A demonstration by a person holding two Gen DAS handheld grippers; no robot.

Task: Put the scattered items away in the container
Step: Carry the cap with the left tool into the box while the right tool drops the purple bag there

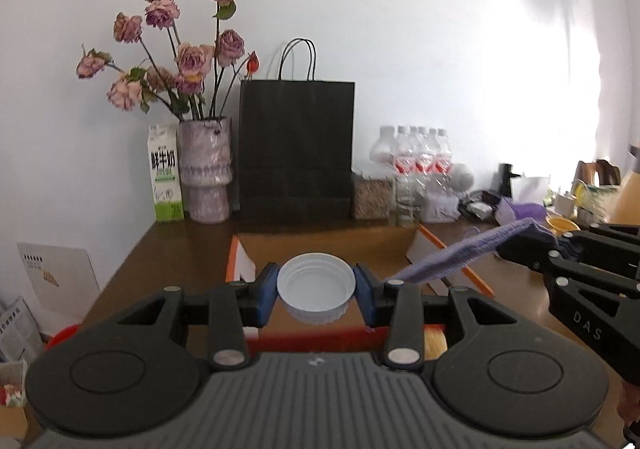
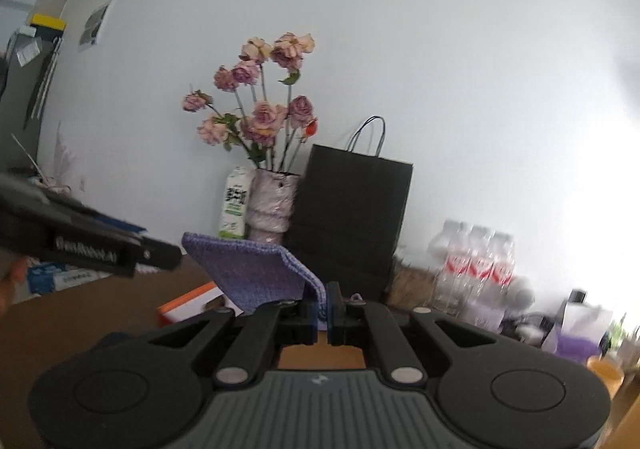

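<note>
Gripping white cap (image 1: 316,286), left tongs (image 1: 316,291) above cardboard box (image 1: 320,245); black bag (image 1: 296,149) behind.

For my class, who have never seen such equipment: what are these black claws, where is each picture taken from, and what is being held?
These are hand-held two-finger grippers, one in each of a person's hands, each with a camera looking along its fingers. In the left camera's view, the left gripper clamps a white ribbed plastic bottle cap above an open orange-edged cardboard box on a brown table. In the right camera's view, the right gripper pinches a purple knitted cloth. Behind stand dried roses, a black paper bag and water bottles.
</note>
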